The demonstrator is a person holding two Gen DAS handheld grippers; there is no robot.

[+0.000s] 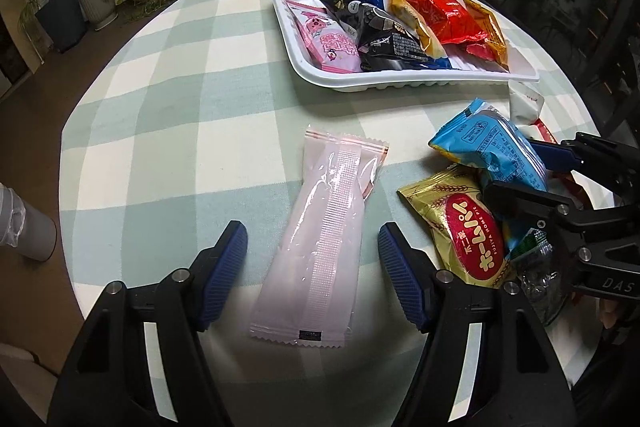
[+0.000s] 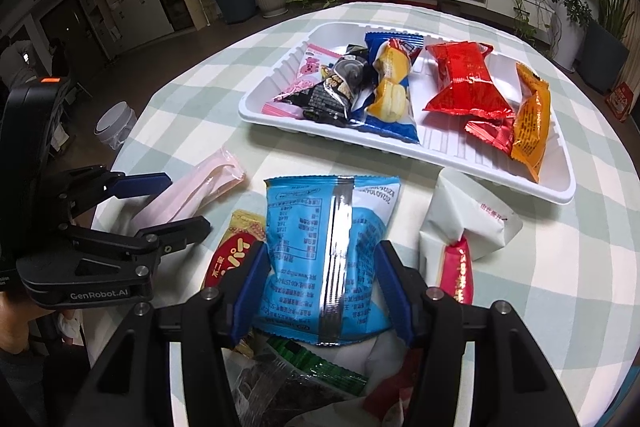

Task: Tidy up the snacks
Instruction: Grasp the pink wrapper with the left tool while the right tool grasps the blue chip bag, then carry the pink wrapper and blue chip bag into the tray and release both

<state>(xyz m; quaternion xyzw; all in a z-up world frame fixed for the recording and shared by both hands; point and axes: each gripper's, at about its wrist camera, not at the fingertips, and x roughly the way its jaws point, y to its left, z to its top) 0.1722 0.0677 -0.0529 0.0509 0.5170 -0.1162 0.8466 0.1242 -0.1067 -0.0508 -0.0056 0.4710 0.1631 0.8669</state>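
A long pale pink packet [image 1: 320,239] lies flat on the checked cloth between the fingers of my open left gripper [image 1: 312,267]; the pads do not touch it. It also shows in the right wrist view [image 2: 196,193]. My right gripper [image 2: 320,287] is shut on a light blue snack bag [image 2: 328,247], its pads pressing both sides. The bag also shows in the left wrist view [image 1: 492,147]. A white tray [image 1: 288,39] at the far side holds several packets: pink, black, blue, yellow, red, orange.
A gold packet with a red oval label [image 1: 460,223] lies by the blue bag. A white and red packet [image 2: 468,223] lies right of it. A green and clear packet [image 2: 296,375] sits under my right gripper. The table edge curves at left.
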